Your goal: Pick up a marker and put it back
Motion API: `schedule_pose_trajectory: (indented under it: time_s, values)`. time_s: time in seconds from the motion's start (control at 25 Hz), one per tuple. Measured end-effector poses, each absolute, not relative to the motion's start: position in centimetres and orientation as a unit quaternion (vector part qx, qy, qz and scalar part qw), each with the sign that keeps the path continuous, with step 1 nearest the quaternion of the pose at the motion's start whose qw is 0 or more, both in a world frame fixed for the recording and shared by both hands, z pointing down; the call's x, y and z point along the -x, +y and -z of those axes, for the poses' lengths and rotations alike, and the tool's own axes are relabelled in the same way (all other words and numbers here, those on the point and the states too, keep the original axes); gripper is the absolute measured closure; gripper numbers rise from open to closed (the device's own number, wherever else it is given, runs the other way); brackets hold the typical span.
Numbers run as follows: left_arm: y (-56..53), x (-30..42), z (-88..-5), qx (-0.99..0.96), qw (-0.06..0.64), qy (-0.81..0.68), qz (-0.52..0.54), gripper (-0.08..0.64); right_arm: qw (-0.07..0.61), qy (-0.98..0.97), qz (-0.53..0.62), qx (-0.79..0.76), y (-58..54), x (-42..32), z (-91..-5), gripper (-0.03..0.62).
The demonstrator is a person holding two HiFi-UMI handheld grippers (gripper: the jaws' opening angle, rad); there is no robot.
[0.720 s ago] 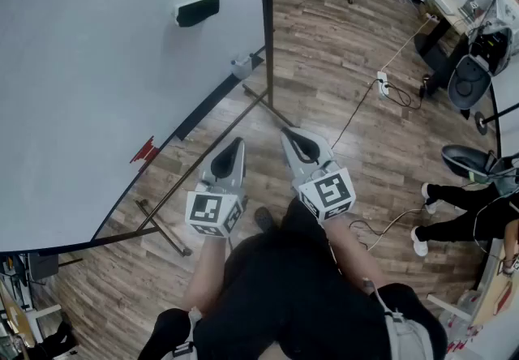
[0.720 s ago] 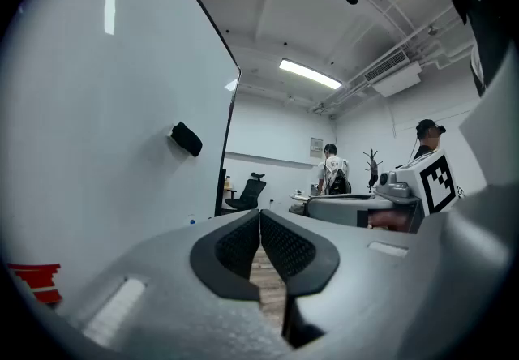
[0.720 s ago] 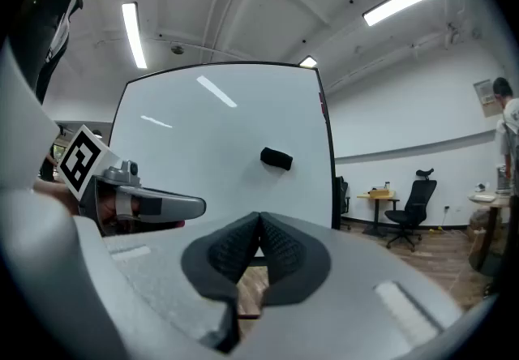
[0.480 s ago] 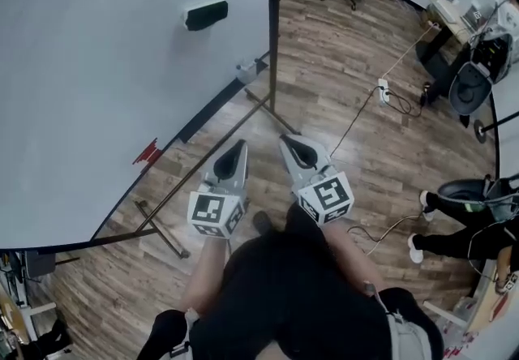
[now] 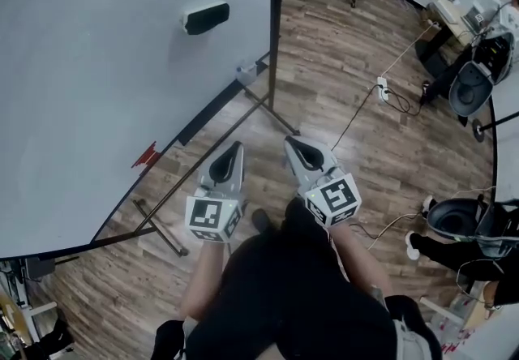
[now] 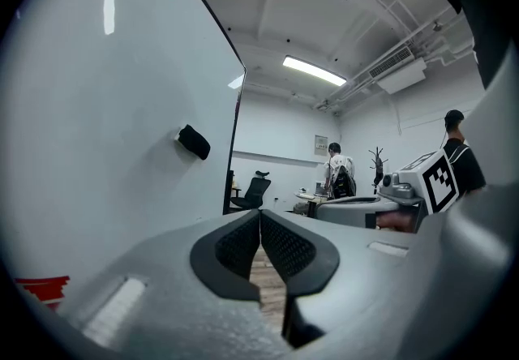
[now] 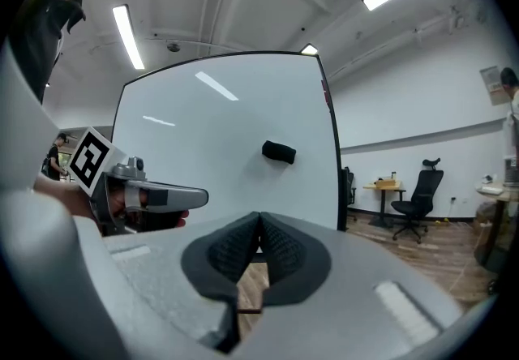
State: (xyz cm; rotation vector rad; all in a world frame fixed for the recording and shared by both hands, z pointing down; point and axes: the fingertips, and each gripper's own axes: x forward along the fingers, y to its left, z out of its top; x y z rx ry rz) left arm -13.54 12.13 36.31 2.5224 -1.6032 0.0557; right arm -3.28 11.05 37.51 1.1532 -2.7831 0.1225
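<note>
Below, red object (image 5: 143,153) lengthwise along edge of whiteboard (image 5: 97,91)

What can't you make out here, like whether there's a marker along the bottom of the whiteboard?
- Marker: none identifiable. In the head view, the small grey thing and the red thing at the whiteboard's lower edge are too small to name.
- Lower edge in both gripper views: mostly hidden behind the left gripper's and right gripper's own bodies.
- Person at the head view's right edge: cut off by the frame.
</note>
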Motion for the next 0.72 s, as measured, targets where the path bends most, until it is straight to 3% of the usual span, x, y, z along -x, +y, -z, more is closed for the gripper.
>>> schedule_pose_trajectory:
  time_s: [0.72]
  values:
    - [3.8, 10.9, -36.3, -0.812, 0.087, -0.577, -0.023, 0.546, 0.052, -0.939, -0.043, -0.338, 1.2, -1.0, -36.8, 0.591]
